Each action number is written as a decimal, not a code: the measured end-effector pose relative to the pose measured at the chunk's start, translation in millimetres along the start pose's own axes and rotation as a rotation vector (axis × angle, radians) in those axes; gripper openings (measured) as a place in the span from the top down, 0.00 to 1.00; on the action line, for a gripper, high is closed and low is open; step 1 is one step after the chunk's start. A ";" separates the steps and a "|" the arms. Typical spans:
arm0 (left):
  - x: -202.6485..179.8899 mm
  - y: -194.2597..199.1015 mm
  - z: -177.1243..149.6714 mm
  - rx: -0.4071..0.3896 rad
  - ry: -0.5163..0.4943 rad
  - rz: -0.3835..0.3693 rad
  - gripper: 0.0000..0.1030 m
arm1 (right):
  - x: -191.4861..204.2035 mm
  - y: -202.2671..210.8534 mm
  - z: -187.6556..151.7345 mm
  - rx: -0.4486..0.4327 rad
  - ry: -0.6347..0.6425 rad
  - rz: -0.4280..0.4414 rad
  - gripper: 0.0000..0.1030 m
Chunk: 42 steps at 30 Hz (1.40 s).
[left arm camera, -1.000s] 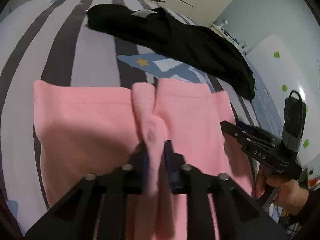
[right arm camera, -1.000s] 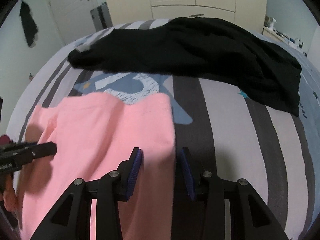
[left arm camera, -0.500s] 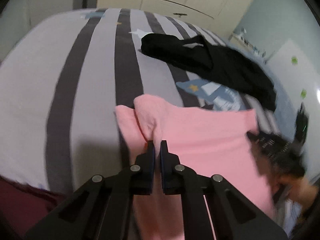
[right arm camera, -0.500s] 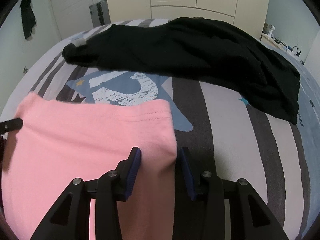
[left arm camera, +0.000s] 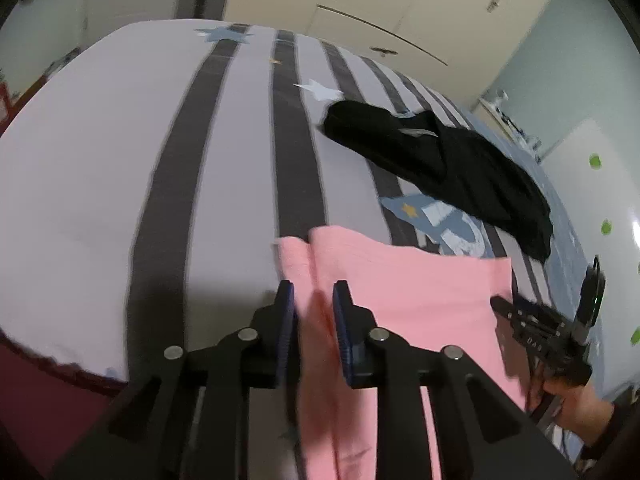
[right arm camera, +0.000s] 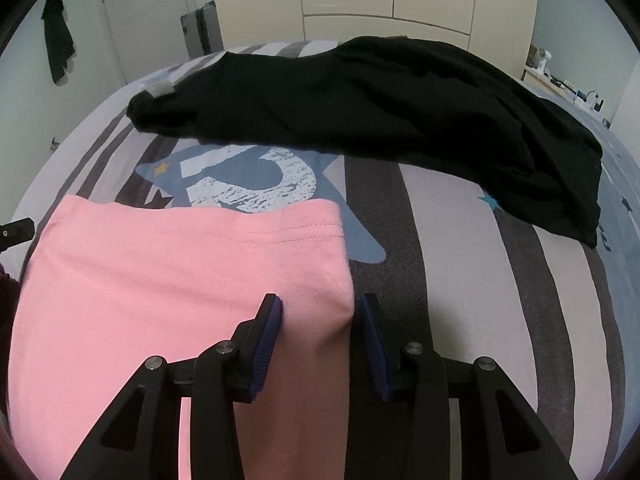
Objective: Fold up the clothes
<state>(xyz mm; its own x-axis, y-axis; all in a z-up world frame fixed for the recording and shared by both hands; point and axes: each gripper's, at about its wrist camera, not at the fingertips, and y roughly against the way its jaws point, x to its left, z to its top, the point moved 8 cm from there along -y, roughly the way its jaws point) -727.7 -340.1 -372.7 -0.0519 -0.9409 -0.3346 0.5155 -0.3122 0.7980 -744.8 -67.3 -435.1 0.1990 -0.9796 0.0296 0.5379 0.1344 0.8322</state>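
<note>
A pink garment [left arm camera: 420,292] lies folded on the striped bed [left arm camera: 100,160]. My left gripper [left arm camera: 314,308] is at its left corner. The jaws are opening, and a loose fold of pink cloth hangs between them. In the right wrist view my right gripper [right arm camera: 318,320] is shut on the right edge of the pink garment [right arm camera: 160,280], which bunches up between the blue pads. The right gripper [left arm camera: 520,316] and the hand [left arm camera: 576,400] holding it also show in the left wrist view. One left fingertip [right arm camera: 16,232] pokes in at the left edge.
A crumpled black garment [right arm camera: 380,100] lies across the far side of the bed [right arm camera: 480,260], beyond a blue star print [right arm camera: 248,184]. The same black garment [left arm camera: 440,160] shows in the left view. Wardrobe doors and a door stand behind. The bed's left edge [left arm camera: 60,360] is close.
My left gripper carried the pink fold leftward across the garment to its left side, then its jaws began to part. The right gripper kept still with its grip.
</note>
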 end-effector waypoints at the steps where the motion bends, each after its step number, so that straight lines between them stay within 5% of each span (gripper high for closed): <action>1: -3.0 -5.3 1.1 0.003 -0.003 0.002 0.83 | 0.2 0.3 0.0 -0.001 0.002 -0.002 0.64; 20: -8.3 -39.1 6.4 0.008 -0.112 0.166 0.75 | -0.4 -1.0 0.4 -0.007 -0.027 0.016 0.64; 25: -10.6 -34.9 11.4 -0.018 -0.159 0.184 0.98 | 0.3 -2.0 0.5 -0.004 -0.022 0.011 0.64; 32: 2.6 -10.7 40.1 -0.078 -0.167 0.252 1.00 | 1.0 -3.1 0.2 -0.001 -0.018 0.000 0.64; 34: 16.8 1.2 48.1 -0.090 -0.087 0.222 1.00 | 1.2 -3.1 0.2 0.002 -0.016 -0.002 0.64; 37: 12.8 18.0 34.8 -0.061 -0.123 0.175 1.00 | 1.0 -2.6 0.7 0.009 -0.017 -0.002 0.64; 42: -7.4 47.1 -34.5 0.030 -0.170 0.089 0.94 | -2.6 10.0 -0.8 0.022 -0.060 0.046 0.63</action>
<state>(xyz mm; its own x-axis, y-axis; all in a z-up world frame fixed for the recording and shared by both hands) -673.4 -343.3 -350.0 -0.1527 -0.9727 -0.1747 0.4993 -0.2285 0.8358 -739.3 -63.3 -427.3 0.1731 -0.9797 0.1012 0.5112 0.1772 0.8410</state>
